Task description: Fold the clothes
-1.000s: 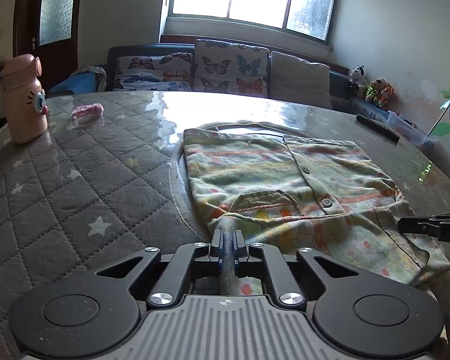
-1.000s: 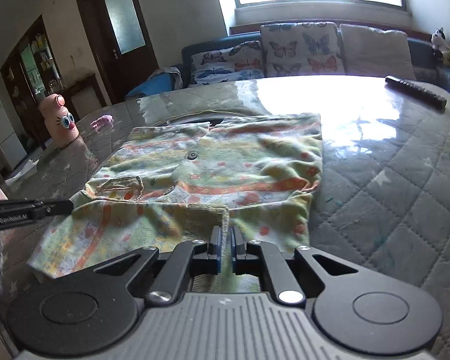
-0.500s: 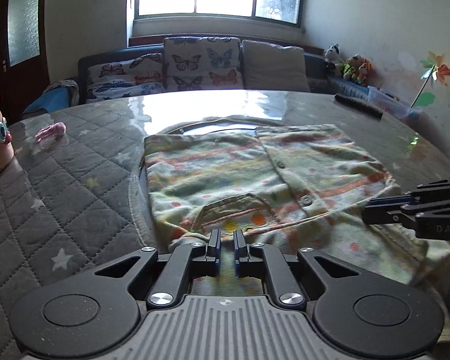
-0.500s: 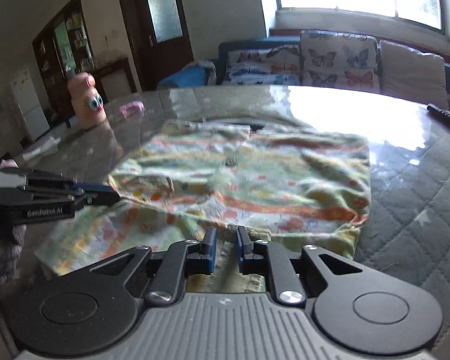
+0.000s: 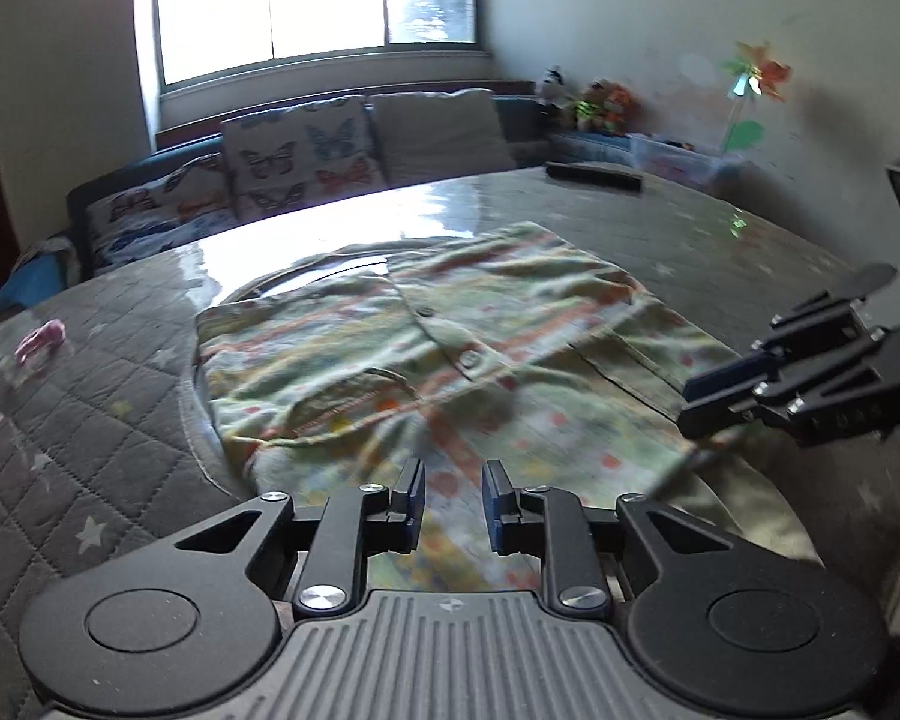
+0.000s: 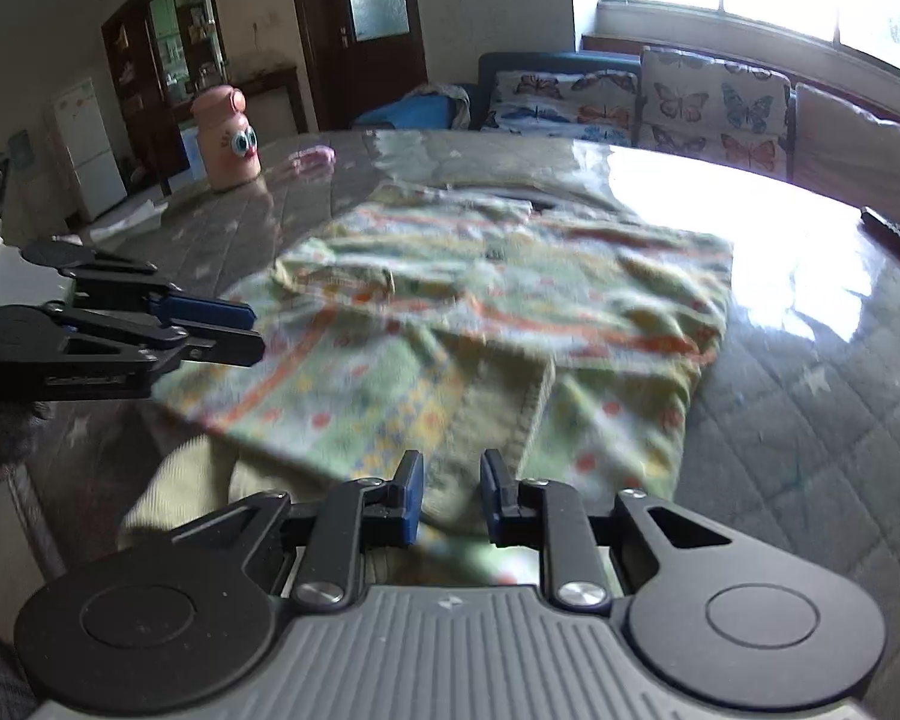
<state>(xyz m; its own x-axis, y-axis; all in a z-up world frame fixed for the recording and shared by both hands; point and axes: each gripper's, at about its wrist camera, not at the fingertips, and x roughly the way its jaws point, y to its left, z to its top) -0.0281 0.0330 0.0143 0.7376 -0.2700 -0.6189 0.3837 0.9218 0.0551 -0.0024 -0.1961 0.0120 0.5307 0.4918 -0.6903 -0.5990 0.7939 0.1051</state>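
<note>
Lying on the table (image 5: pixel 120 372), the shirt (image 5: pixel 426 348) sits just beyond both grippers' parted, empty fingers (image 5: pixel 411 495).

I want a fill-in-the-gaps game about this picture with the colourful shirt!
1. The colourful shirt lies on a grey quilted ____.
2. The cushions on the sofa are printed with ____.
3. The pink bottle has big cartoon ____ on it.
4. The left gripper and the right gripper both have their jaws ____.

Missing words: table; butterflies; eyes; open
</note>
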